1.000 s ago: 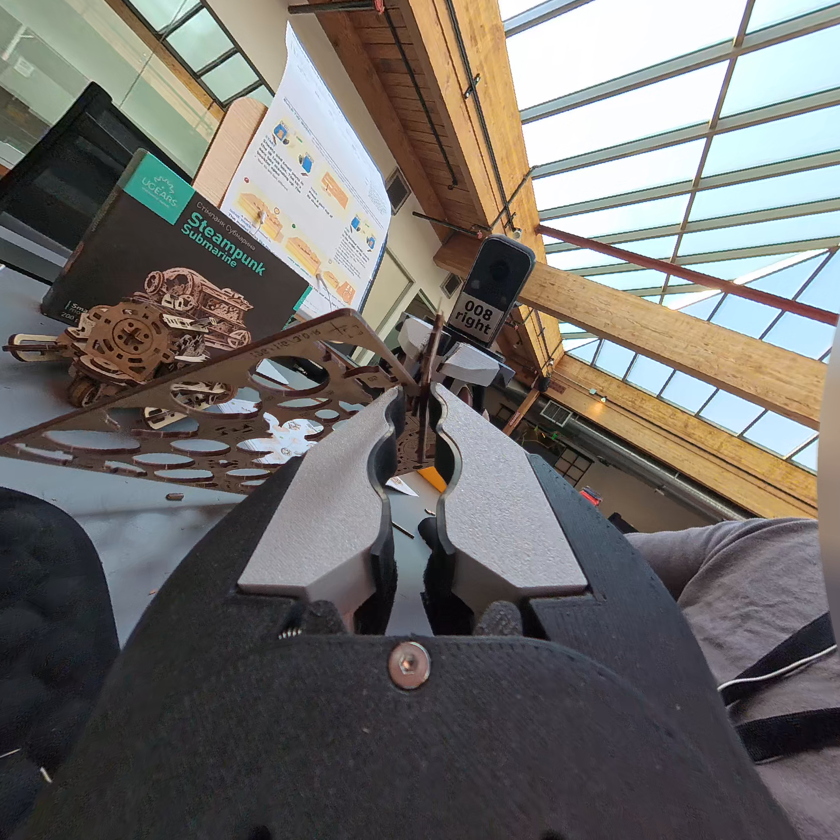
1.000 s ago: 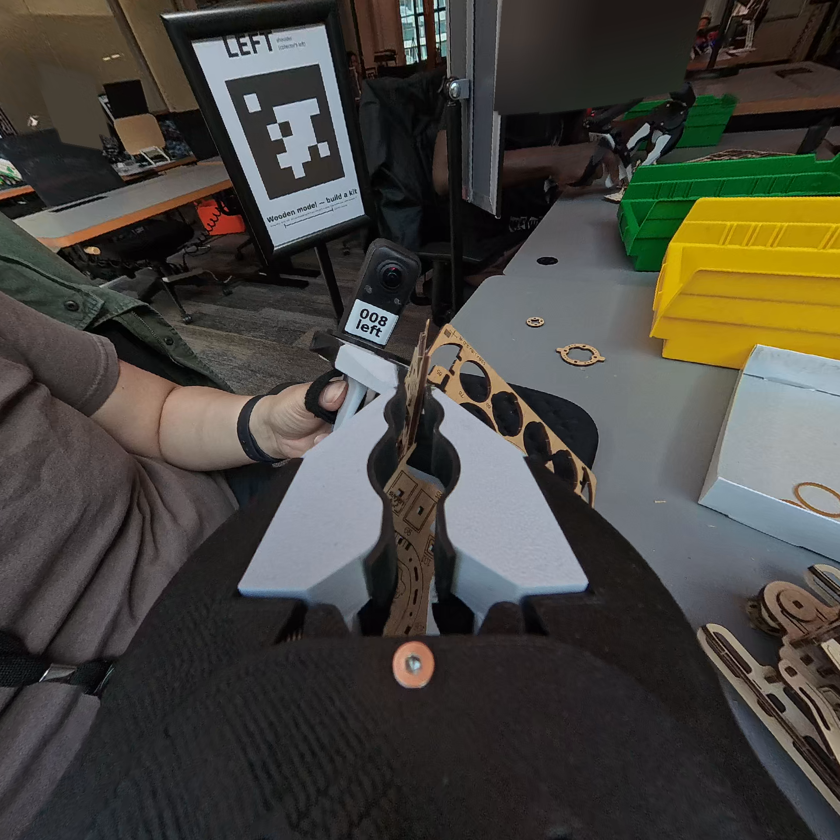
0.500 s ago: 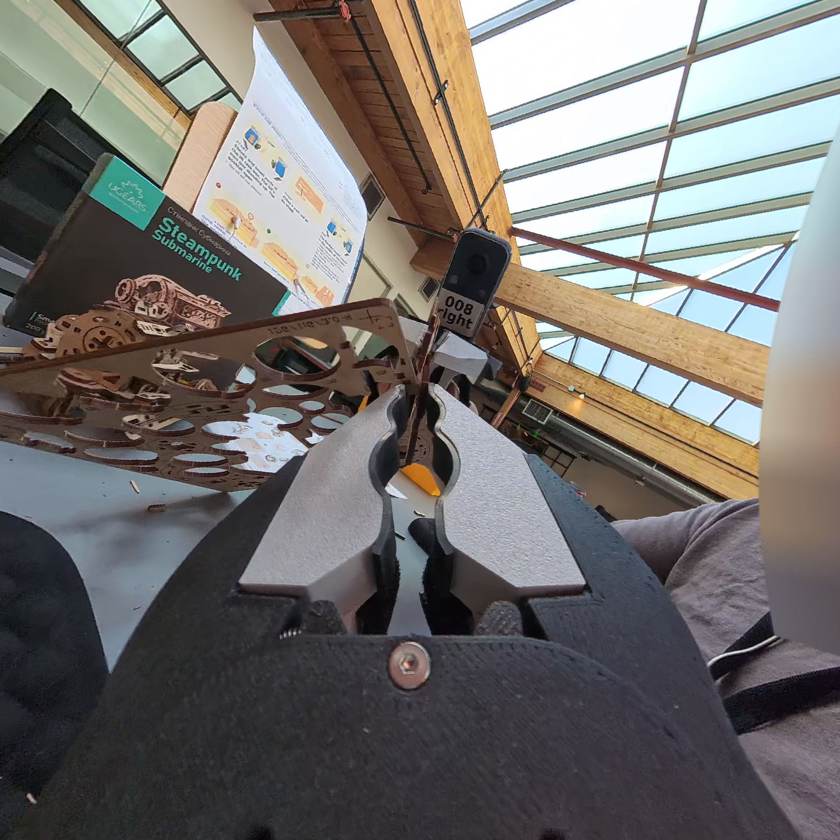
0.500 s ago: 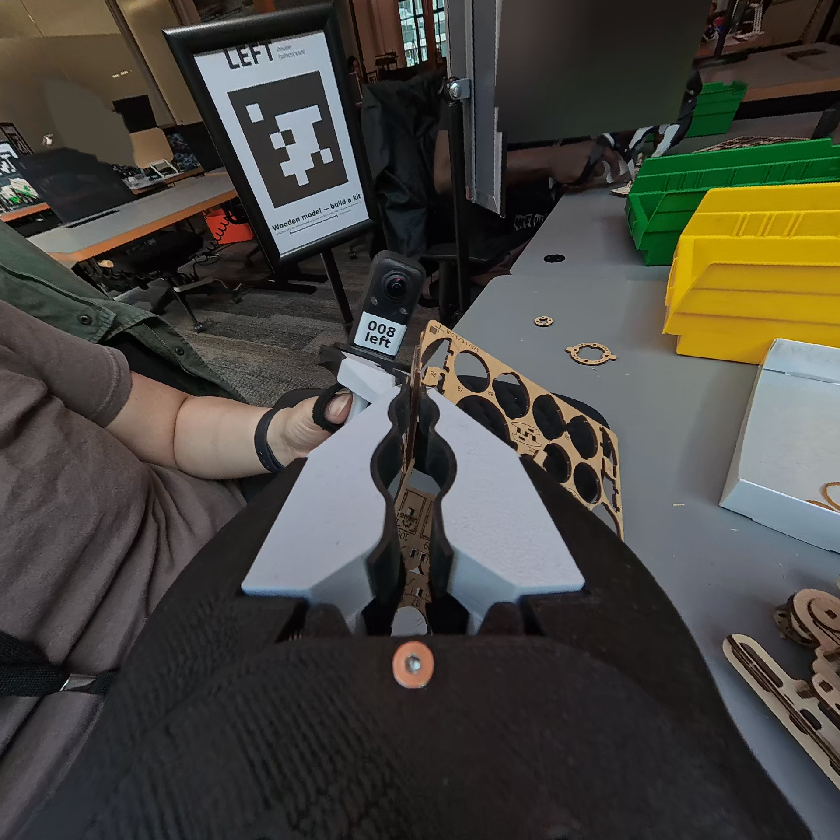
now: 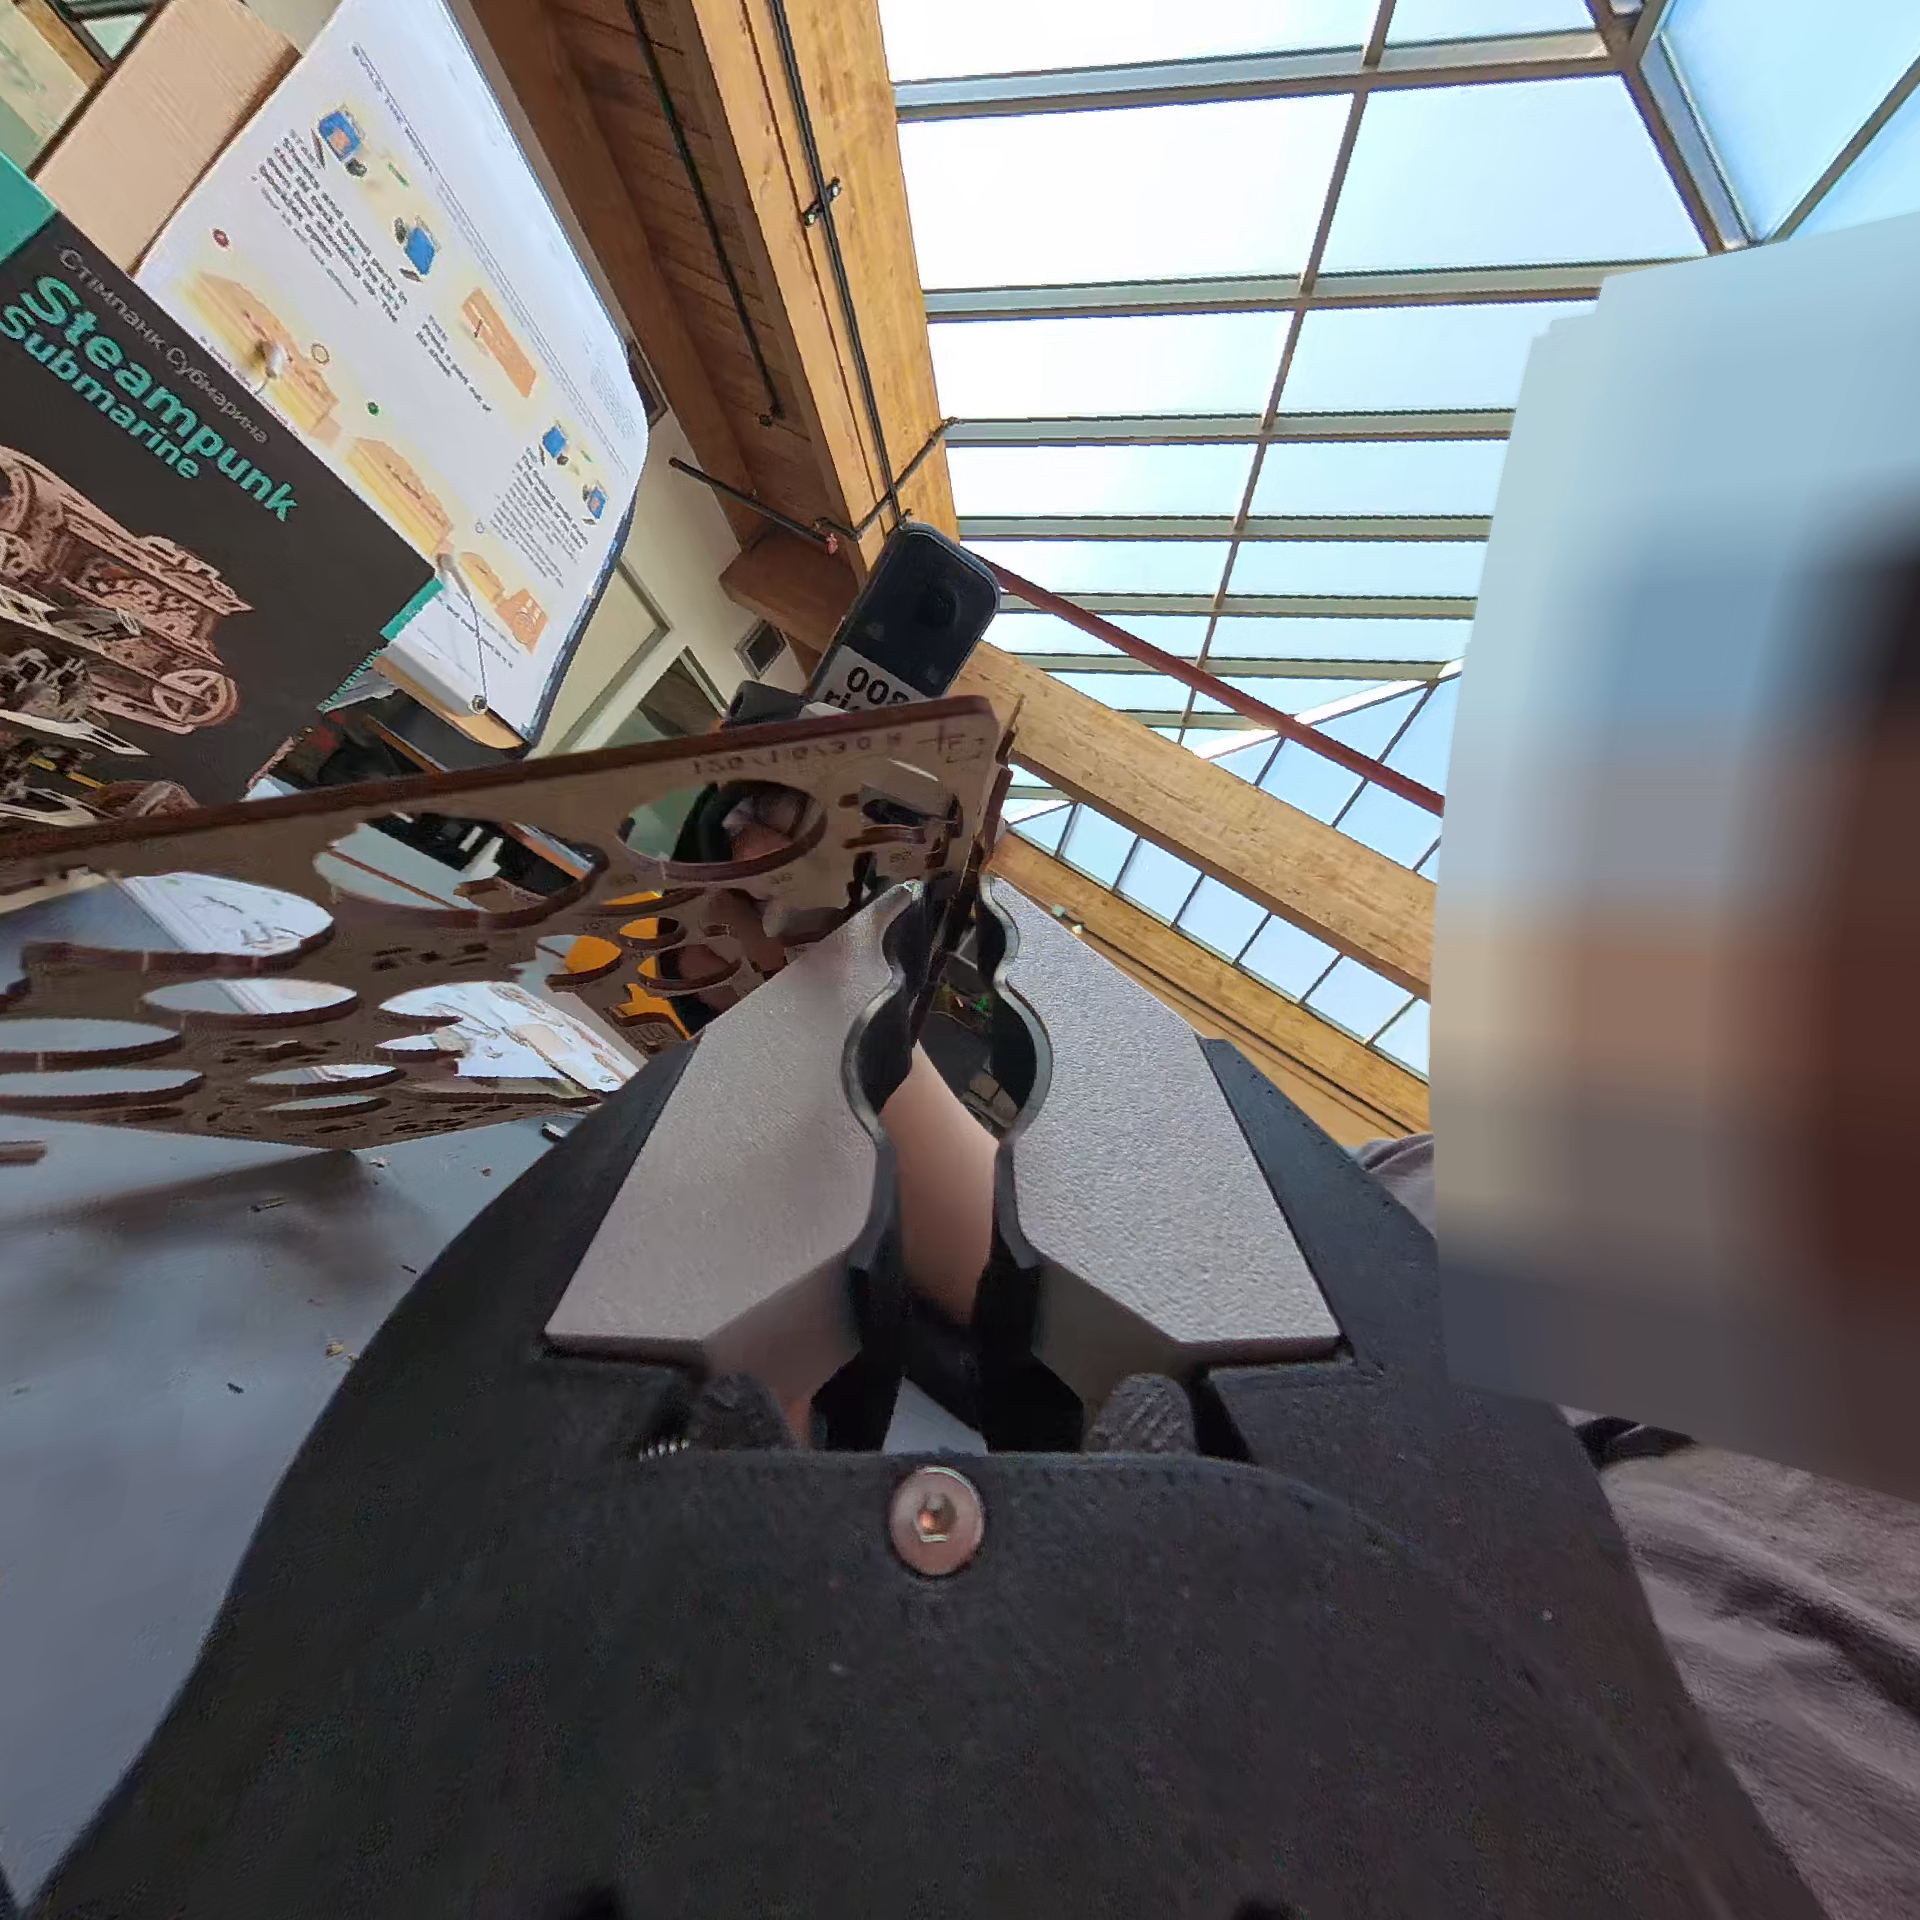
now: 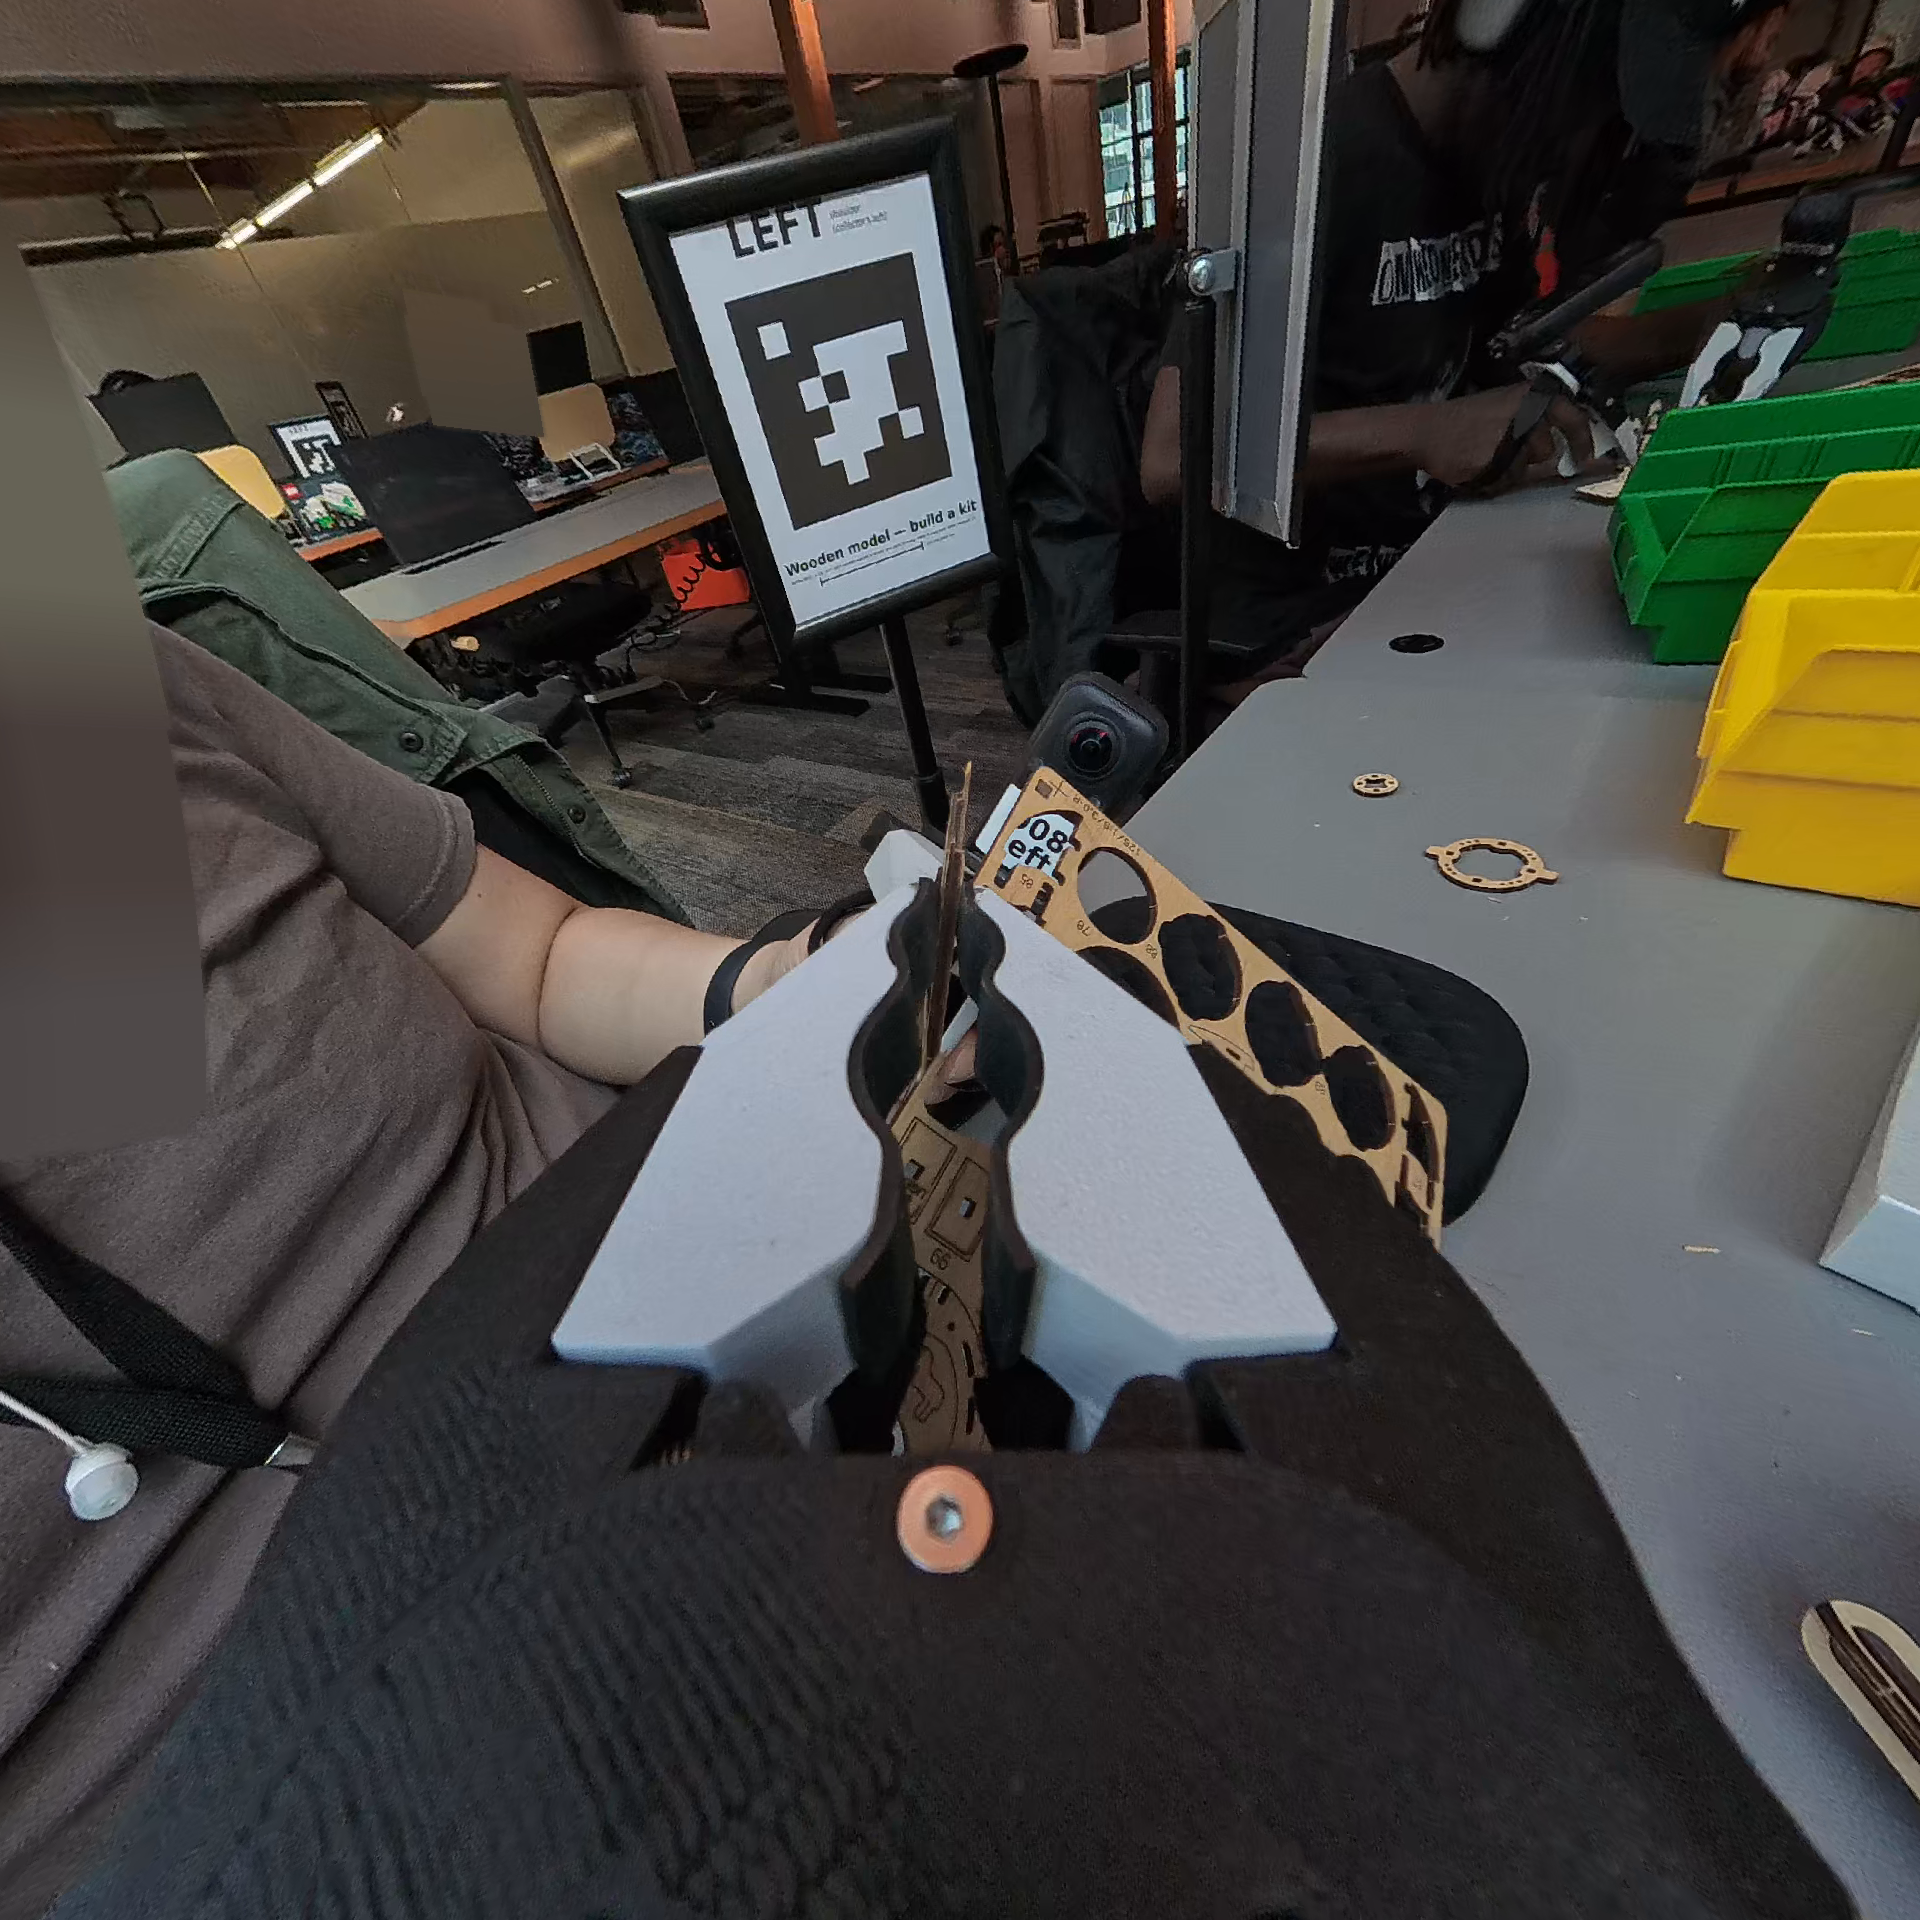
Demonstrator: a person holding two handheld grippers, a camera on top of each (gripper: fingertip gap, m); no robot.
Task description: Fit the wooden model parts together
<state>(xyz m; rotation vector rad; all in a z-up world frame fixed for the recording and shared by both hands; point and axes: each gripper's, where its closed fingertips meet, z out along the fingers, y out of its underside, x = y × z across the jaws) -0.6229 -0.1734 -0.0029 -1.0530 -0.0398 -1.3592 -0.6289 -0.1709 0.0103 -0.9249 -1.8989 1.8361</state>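
A punched wooden sheet [image 5: 436, 925] is held up above the worktop [image 6: 1662, 1039], its corner pinched in the nearly closed left claw [image 5: 951, 914]; the right claw [image 6: 943, 914] is clamped on a thin part [image 6: 948, 935] standing edgewise. Judged step: a piece is being broken free; a steady twist is called for next

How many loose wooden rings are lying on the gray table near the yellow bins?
2: a small ring farther back, and a larger notched ring nearer, both left of the yellow bins. Others may be hidden.
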